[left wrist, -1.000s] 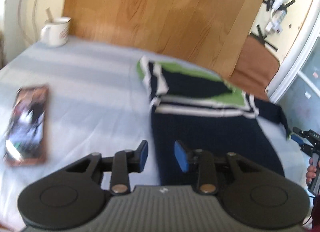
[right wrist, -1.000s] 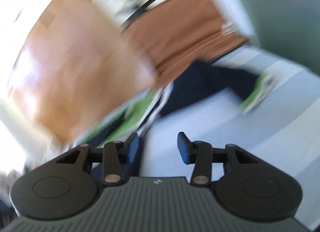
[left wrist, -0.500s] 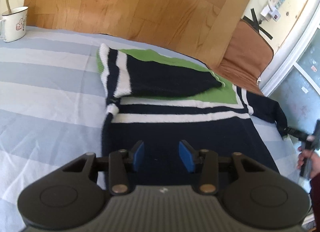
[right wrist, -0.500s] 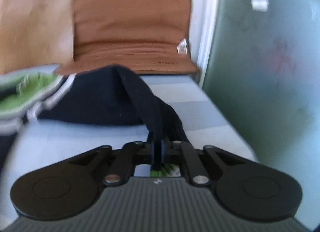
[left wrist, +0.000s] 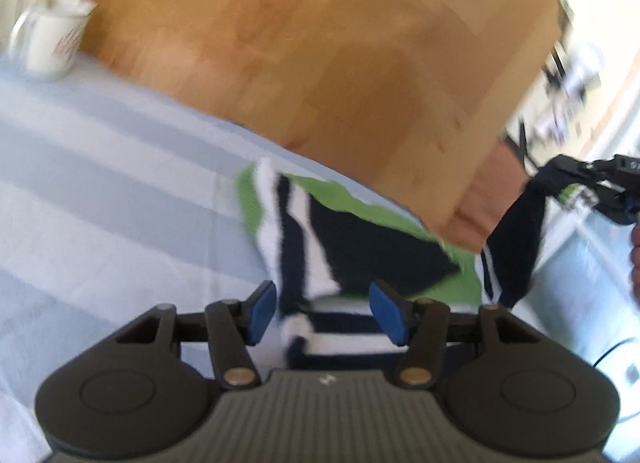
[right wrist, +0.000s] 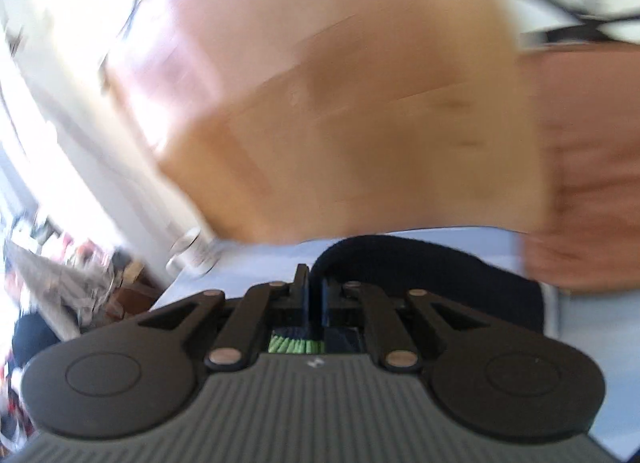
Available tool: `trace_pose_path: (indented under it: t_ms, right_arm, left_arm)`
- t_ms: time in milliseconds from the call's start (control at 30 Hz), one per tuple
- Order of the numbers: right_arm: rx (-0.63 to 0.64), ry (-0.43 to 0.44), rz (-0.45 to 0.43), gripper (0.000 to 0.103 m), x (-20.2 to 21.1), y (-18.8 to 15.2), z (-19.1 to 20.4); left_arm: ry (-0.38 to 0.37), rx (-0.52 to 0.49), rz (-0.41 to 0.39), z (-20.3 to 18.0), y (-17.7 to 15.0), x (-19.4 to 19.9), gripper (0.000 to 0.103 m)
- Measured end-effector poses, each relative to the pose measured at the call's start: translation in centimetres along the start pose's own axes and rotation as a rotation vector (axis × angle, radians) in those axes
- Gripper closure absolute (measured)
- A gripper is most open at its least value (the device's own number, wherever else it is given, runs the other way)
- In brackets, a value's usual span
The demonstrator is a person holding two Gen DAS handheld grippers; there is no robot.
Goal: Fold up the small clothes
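Fingers of the right gripper (right wrist: 314, 299) are clamped tight on the dark navy sleeve (left wrist: 516, 239) of the small sweater (left wrist: 360, 259), the green cuff tucked just behind the pads; in the left wrist view that gripper appears at about 2 o'clock, holding the sleeve lifted clear of the bed so the knit hangs down in a slack drape. Between the blue pads of the left gripper (left wrist: 324, 313), whose jaws have just been opening and now stand about half apart, nothing is pinched; they hover above the sweater's near striped band, and contact with the cloth cannot be told through the blur. The sweater itself lies on the pale blue striped bedsheet (left wrist: 100, 183), at 12 o'clock from the left gripper, with the wooden headboard (left wrist: 340, 55) beyond it and a white mug (left wrist: 48, 43) at 10 o'clock. As for progress, the far sleeve at 11 o'clock already appears folded across the green and navy chest, so one side is done. The raised sleeve probably has to be laid over the body next, and after that the lower half likely needs folding up; the job seems less than half finished.
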State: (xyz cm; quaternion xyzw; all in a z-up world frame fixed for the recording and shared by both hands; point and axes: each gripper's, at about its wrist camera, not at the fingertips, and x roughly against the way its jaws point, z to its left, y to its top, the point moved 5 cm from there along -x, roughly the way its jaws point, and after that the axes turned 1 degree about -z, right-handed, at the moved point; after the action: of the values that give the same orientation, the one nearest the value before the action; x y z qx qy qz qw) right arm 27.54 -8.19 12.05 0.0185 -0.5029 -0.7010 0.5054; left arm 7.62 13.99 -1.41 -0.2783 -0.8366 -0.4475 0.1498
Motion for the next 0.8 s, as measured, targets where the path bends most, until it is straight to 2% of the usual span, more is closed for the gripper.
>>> trace_pose_path:
  t_ms: [100, 167, 233, 267, 300, 367, 433, 467, 533, 667, 800]
  right_arm:
    - [0.063, 0.032, 0.126, 0.094, -7.7, -1.6, 3.0]
    - [0.118, 0.007, 0.249, 0.091, -12.5, -4.9, 4.2]
    - [0.163, -0.084, 0.378, 0.079, -16.3, -8.3, 3.4]
    - [0.172, -0.14, 0.429, 0.068, -17.4, -9.6, 2.5]
    - [0.158, -0.154, 0.438, 0.066, -17.4, -10.2, 1.8]
    - [0.073, -0.107, 0.349, 0.066, -14.9, -9.2, 0.2]
    - [0.014, -0.092, 0.231, 0.06, -11.4, -7.6, -1.4]
    - [-0.009, -0.095, 0.16, 0.056, -8.9, -7.0, -2.5]
    - [-0.016, -0.147, 0.095, 0.055, -5.7, -6.4, -4.8]
    - [-0.014, -0.227, 0.08, 0.055, -1.6, -8.2, -8.5]
    - [0.023, -0.381, 0.035, 0.054, -0.3, -9.5, -12.2]
  left_arm:
    - [0.023, 0.073, -0.012, 2.0, 0.5, 0.4, 0.051]
    - [0.02, 0.078, -0.041, 2.4, 0.9, 1.0, 0.049]
    - [0.029, 0.075, -0.044, 2.4, 0.9, 1.0, 0.047]
    - [0.036, 0.069, -0.039, 2.4, 0.9, 0.9, 0.047]
    - [0.042, 0.063, -0.034, 2.4, 0.9, 0.8, 0.047]
    - [0.039, 0.054, -0.029, 2.4, 1.0, 0.7, 0.047]
    - [0.036, 0.046, -0.029, 2.3, 0.9, 0.6, 0.046]
    - [0.033, 0.042, -0.03, 2.4, 1.0, 0.7, 0.046]
    - [0.027, 0.027, -0.032, 2.0, 1.0, 0.7, 0.046]
    - [0.026, -0.121, -0.041, -1.4, 0.9, 0.4, 0.046]
    - [0.098, -0.325, -0.011, -5.6, 0.4, -1.7, 0.044]
